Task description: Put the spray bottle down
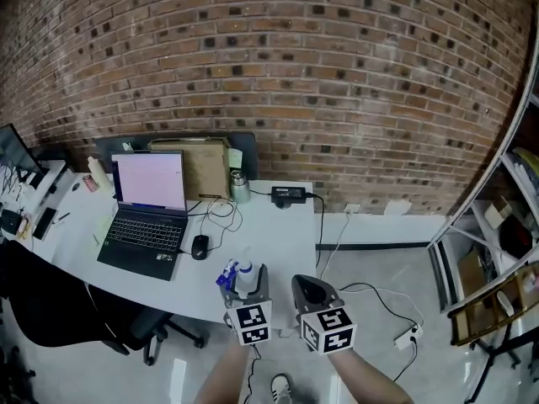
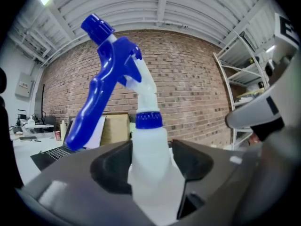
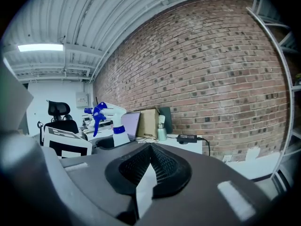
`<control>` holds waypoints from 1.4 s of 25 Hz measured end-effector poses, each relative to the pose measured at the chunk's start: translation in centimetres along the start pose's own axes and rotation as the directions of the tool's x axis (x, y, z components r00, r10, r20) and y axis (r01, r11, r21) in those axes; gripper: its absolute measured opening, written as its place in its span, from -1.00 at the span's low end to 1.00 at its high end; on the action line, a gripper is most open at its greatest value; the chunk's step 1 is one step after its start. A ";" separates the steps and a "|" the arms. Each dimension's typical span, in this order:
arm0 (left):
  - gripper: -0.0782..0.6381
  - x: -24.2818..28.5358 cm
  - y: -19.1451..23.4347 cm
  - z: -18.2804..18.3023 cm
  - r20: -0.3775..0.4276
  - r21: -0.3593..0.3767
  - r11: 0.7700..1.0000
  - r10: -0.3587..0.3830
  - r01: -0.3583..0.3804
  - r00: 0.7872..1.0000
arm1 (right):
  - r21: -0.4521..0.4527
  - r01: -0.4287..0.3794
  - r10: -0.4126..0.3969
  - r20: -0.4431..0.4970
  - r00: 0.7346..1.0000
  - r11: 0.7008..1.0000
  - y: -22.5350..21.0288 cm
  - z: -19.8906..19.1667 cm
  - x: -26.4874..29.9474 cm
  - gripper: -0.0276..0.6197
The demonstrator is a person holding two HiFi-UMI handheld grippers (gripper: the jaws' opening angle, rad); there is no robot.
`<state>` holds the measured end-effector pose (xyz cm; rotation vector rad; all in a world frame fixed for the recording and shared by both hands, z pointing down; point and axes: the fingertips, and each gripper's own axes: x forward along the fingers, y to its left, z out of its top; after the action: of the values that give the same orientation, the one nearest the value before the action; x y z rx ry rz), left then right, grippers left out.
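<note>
Our left gripper [image 1: 249,291] is squeezing the spray bottle [image 2: 149,145]. Its two pads sit on the fat white part, one on each side. The bottle stands up tall, with its neck pointing to 12 o'clock. The blue trigger top leans over toward 10 o'clock in the left gripper view.

Our right gripper [image 3: 149,166] is pressed shut with nothing in it. From the head view it hangs just beside the bottle, at 3 o'clock.

The bottle is over the near edge of the white desk [image 1: 278,225]. (We cannot tell if its bottom touches the top yet.) The mouse [image 1: 200,246] is near, at 10 o'clock from the bottle. We think the left hand only has to go straight down and let go.
</note>
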<state>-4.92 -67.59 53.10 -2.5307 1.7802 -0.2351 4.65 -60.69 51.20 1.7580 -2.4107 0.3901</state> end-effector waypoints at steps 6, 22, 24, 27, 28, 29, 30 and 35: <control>0.04 -1.1 0.4 0.9 -0.021 -0.006 1.000 -0.001 0.001 1.000 | -0.001 -0.010 0.010 0.008 1.000 1.000 0.8 0.2 -1.3 -0.93; 0.04 -9.1 -0.1 -2.4 -0.126 -0.030 0.997 0.064 -0.068 0.990 | -0.027 -0.077 0.078 0.022 0.997 0.997 3.7 -0.8 -7.0 -0.93; 0.03 -10.3 -0.4 -1.9 -0.109 -0.036 0.997 0.070 -0.075 0.992 | -0.024 -0.075 0.075 0.028 0.997 0.997 3.7 -0.9 -7.5 -0.93; -0.14 -12.9 -0.9 -0.6 -0.061 -0.044 0.994 0.093 -0.096 0.994 | -0.023 -0.071 0.071 0.031 0.997 0.997 3.8 -1.4 -8.6 -0.93; -0.26 -14.0 -1.0 -0.2 -0.046 -0.045 0.993 0.111 -0.113 0.993 | -0.025 -0.072 0.073 0.028 0.997 0.997 4.0 -1.7 -9.0 -0.93; -0.45 -15.2 -1.0 0.2 -0.031 -0.047 0.990 0.131 -0.133 0.991 | -0.028 -0.075 0.076 0.023 0.997 0.997 4.3 -2.0 -9.5 -0.93; -0.73 -16.4 -1.2 0.6 -0.017 -0.052 0.988 0.146 -0.147 0.989 | -0.032 -0.079 0.080 0.018 0.997 0.996 4.6 -2.4 -10.1 -0.93; -0.76 -20.6 -2.9 1.4 0.008 -0.094 0.988 0.127 -0.126 0.992 | -0.038 -0.081 0.081 0.017 0.997 0.996 5.6 -4.0 -12.7 -0.93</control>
<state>-8.83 -47.35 49.98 -2.4595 1.9816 -0.1325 3.16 -46.30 51.08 1.6603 -2.4913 0.3367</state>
